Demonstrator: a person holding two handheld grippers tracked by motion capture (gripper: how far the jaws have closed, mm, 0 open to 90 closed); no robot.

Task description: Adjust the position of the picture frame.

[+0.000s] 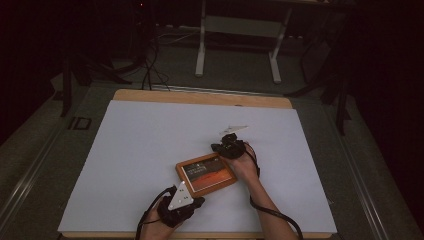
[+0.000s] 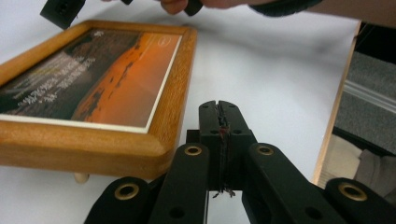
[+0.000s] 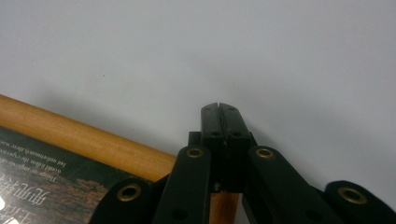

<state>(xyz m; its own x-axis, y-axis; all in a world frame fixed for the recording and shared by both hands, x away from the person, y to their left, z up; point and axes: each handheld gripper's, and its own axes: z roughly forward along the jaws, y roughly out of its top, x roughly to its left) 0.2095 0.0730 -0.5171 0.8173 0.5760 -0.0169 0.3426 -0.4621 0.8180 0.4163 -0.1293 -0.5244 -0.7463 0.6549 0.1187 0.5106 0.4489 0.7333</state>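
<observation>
Left tool [image 1: 197,199] sits near the bench's [image 1: 130,150] front edge, just beside the near-left corner of the picture frame [image 1: 206,174]. Its jaws are pressed together with nothing between them; in the left gripper view the closed tips [image 2: 219,114] rest beside the frame's wooden corner [image 2: 154,149], close but apart as far as I can tell.

Picture frame lies flat-ish on the white sheet, right of the bench's middle and nearer the front edge, turned at an angle. A small peg [image 2: 81,178] shows under its near rail, so it may be propped slightly.

Right tool [image 1: 220,147] is at the frame's far-right corner, jaws also fully closed and empty. In the right gripper view the tips [image 3: 219,114] point over the wooden rail [image 3: 84,140] onto bare sheet.

Risks, judged: neither tool grips the frame, so any push from closed tips could slide or spin it on the smooth sheet. Lifting at one corner could tip it over onto its glass. Opposing corner pushes could skew it instead of moving it straight.

Writing: pale text lines across the dark part of the orange landscape print [image 2: 93,79]; too blurred to read. No brand legible.
</observation>
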